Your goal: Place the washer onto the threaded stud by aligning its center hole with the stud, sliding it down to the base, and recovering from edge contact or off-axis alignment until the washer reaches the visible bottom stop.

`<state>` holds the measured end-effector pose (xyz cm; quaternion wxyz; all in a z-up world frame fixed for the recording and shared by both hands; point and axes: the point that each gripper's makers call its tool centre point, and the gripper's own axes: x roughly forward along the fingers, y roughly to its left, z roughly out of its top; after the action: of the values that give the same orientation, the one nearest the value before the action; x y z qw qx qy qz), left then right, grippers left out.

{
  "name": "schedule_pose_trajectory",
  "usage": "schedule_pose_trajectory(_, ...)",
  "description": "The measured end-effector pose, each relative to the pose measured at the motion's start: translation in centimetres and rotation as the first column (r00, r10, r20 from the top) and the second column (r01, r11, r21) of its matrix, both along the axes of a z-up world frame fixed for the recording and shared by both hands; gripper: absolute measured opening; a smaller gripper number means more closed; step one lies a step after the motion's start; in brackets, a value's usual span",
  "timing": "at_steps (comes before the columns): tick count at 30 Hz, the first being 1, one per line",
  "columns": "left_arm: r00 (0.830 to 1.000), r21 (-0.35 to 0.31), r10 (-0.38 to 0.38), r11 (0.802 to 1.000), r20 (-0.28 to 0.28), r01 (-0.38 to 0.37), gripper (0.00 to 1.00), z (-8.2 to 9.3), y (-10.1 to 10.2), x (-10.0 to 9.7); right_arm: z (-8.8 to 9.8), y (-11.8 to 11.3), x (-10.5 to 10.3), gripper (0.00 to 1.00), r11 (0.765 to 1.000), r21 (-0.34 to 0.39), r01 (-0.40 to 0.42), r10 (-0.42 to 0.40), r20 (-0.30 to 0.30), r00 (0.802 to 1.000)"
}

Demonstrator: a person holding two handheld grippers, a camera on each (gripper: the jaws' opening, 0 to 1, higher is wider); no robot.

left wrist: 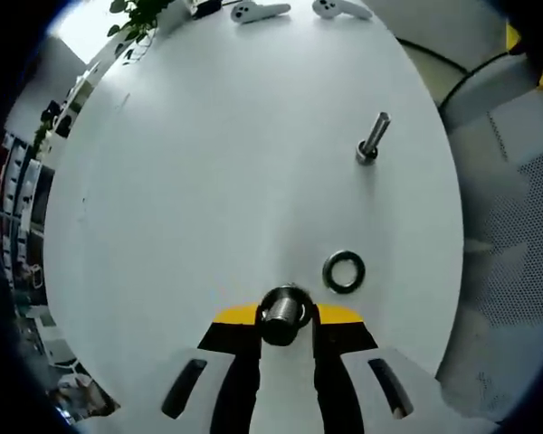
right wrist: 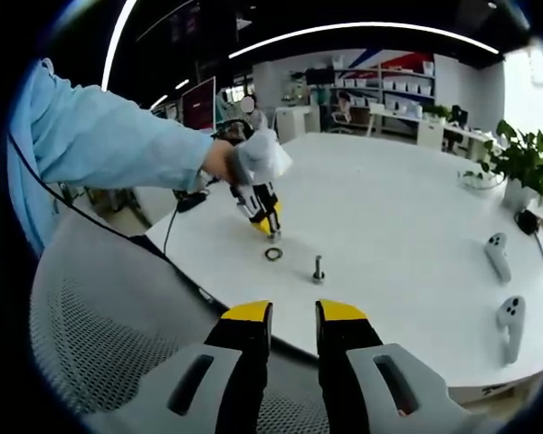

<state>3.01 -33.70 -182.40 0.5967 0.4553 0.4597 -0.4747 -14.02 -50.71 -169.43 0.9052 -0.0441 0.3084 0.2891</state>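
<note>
**A:** What took up most of the scene?

**B:** A big white round table (left wrist: 208,181). In the right gripper view a grey mesh chair back (right wrist: 100,344) stood against its near edge, and a person's light blue sleeve (right wrist: 100,140) reached in from the left over the table, holding the left gripper (right wrist: 270,228) tip-down on the surface.

**A:** And the smaller things on the table?

**B:** Two white handheld controllers (right wrist: 504,289) lay near the right edge in the right gripper view, with a potted plant (right wrist: 525,163) beyond them. In the left gripper view the same controllers (left wrist: 294,9) sat at the far edge.

**A:** Where were the task pieces?

**B:** The washer (left wrist: 344,271), a dark ring, lay flat on the table just beside the left gripper's tip. A metal threaded stud (left wrist: 373,137) stood on its base farther off, well apart from the washer, nothing on it.

**A:** How did the tongs stand?

**B:** The left gripper (left wrist: 285,312) was pinching a silvery cylindrical part (left wrist: 283,314), likely another stud, between its yellow-tipped jaws. The right gripper (right wrist: 294,316) hung over the chair near the table's edge with its jaws slightly parted and nothing between them.
</note>
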Motion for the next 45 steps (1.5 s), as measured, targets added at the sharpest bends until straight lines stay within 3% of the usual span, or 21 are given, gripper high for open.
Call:
schedule_pose_trajectory(22,1.000,-0.003,0.006,1.000,0.008,-0.006,0.19,-0.5,0.1,0.3,-0.2,0.0,-0.2,0.21,1.000,-0.009,-0.007,0.007,-0.016,1.000)
schedule_pose_trajectory(41,0.999,0.021,-0.011,1.000,-0.036,0.012,0.19,-1.6,0.1,0.2,-0.2,-0.1,-0.1,0.21,1.000,-0.007,0.005,-0.005,-0.012,1.000)
schedule_pose_trajectory(45,0.999,0.011,0.018,1.000,-0.050,-0.018,0.19,-1.5,-0.1,0.6,-0.2,-0.1,-0.1,0.21,1.000,-0.007,0.005,-0.005,-0.012,1.000)
